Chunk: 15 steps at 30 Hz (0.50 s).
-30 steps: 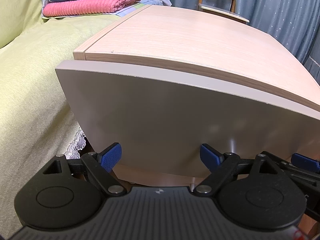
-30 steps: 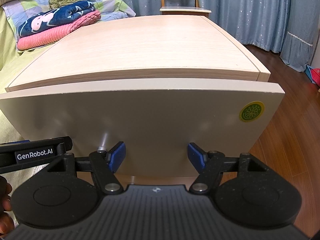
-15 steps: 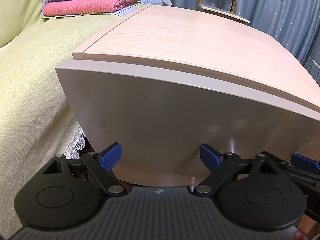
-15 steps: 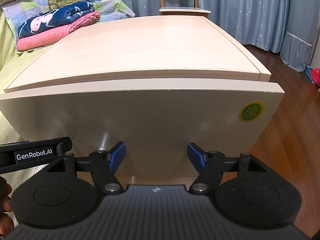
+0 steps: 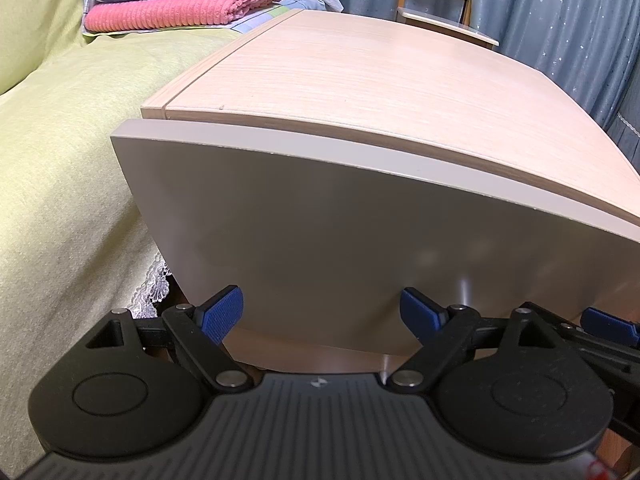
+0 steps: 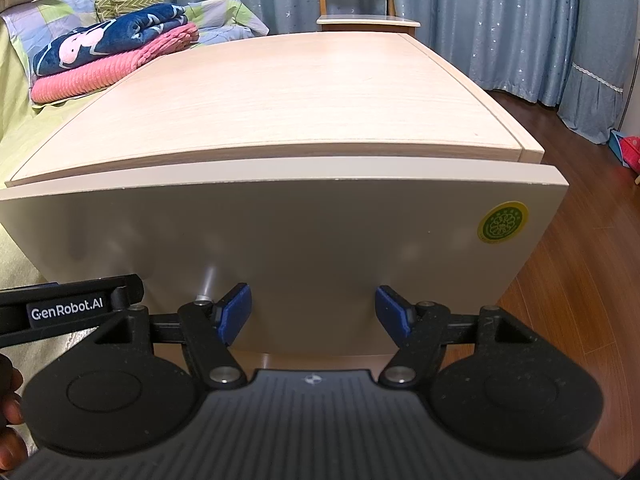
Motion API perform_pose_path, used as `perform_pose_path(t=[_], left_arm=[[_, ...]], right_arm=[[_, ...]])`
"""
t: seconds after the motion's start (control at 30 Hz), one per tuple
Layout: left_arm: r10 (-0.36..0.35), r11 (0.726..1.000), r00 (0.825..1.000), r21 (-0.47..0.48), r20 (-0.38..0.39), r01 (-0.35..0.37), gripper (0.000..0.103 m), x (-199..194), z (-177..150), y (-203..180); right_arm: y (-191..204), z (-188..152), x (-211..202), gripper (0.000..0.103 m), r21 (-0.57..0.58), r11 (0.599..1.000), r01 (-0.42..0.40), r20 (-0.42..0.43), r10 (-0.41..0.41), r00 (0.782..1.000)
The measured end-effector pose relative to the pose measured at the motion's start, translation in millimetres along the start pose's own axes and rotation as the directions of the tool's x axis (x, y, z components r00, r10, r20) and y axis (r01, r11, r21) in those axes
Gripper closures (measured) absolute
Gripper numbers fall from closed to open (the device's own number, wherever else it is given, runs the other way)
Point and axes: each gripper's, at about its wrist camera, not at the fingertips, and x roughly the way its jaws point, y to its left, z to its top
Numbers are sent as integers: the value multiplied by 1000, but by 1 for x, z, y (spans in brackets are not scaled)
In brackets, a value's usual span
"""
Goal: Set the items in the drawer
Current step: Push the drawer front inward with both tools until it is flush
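Note:
A beige drawer front (image 5: pixel 340 240) (image 6: pixel 300 248) fills both wrist views, set against the light wood cabinet (image 5: pixel 380 88) (image 6: pixel 280 96) with no gap showing. My left gripper (image 5: pixel 322 312) stands open at the drawer front's lower edge, its blue pads wide apart with nothing between them. My right gripper (image 6: pixel 314 314) is open too, close to the same lower edge, right of the left one. The left gripper's body (image 6: pixel 68 308) shows at the left of the right wrist view. No loose items are in sight; the drawer's inside is hidden.
A yellow-green bed cover (image 5: pixel 60 168) lies left of the cabinet, with folded pink and navy blankets (image 6: pixel 112 60) behind. A chair (image 6: pixel 356 0) and blue curtains (image 6: pixel 520 20) stand at the back. Wooden floor (image 6: pixel 580 280) runs along the right side.

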Motion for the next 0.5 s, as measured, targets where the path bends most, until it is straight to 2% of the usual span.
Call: perform_pose_path(t=[0.5], left_arm=[[-2,1000,1000,-6,1,2,15,0,2,1]], right_arm=[[0,6,5,37,7,1000,-1,2,1,1000]])
